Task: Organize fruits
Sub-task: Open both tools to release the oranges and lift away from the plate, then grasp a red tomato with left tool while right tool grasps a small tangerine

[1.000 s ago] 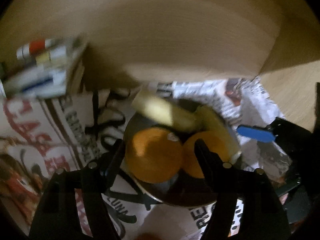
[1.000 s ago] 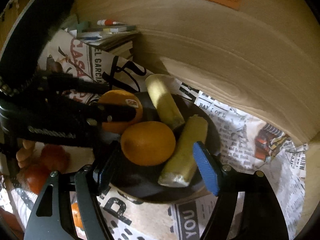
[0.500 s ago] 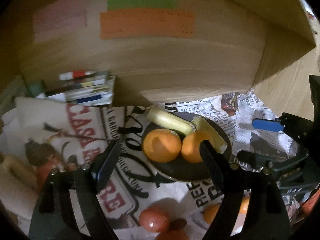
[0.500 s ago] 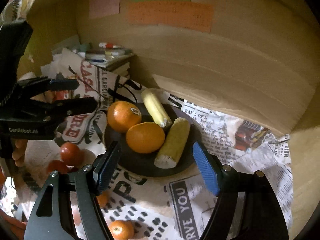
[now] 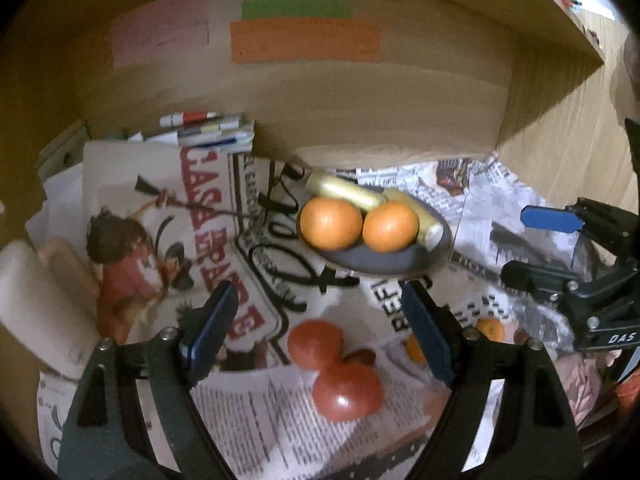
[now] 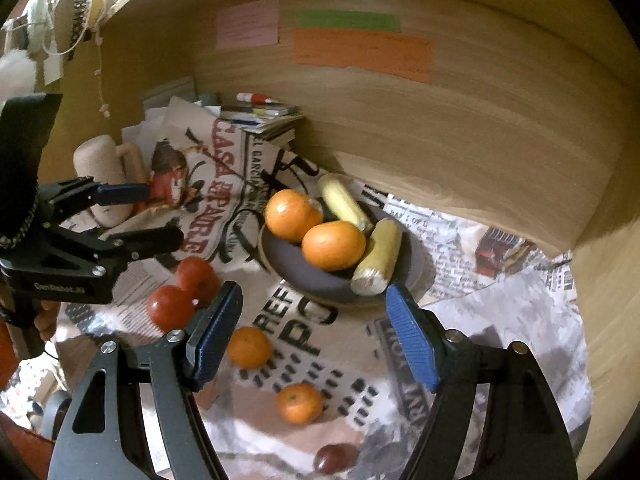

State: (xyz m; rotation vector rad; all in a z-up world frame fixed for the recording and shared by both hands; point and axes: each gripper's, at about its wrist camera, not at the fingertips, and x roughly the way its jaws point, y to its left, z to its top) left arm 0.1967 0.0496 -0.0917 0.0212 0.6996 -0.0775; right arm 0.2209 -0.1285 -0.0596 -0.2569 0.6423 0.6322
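L gripper (image 5: 316,332): black frame w/ dark blue ribbed pads, fingers (image 5: 210,330) spread wide, released, holding nothing and touching nothing. In its own view it hovers above two glossy red round tomatoes (image 5: 336,372), low centre of frame, which lie touching each other on the crumpled printed newspaper (image 5: 256,412) covering the counter.

R gripper (image 6: 312,336): same build, brighter blue ribbed pad on the right-hand finger; fingers (image 6: 408,340) also wide apart, empty. Between them in the right wrist view, lower centre, sit two small loose orange mandarins (image 6: 274,372) on the paper, well apart from each other; a dark round plum-like fruit (image 6: 334,458) lies at the bottom edge.

Fruit mostly collected in a shallow dark grey round plate (image 6: 304,276), mid-frame in both views: two matte round oranges (image 6: 312,232) side by side, touching, plus two pale yellow cylindrical corn-like pieces (image 6: 362,232) behind and right of them, ends meeting.

Upper left of right wrist view: stack of thin books (image 6: 264,118) w/ a white-red marker on top, against the light wood-grain wall (image 6: 480,140). Pink, green, orange paper notes (image 6: 360,48) stuck on the wall, upper centre.
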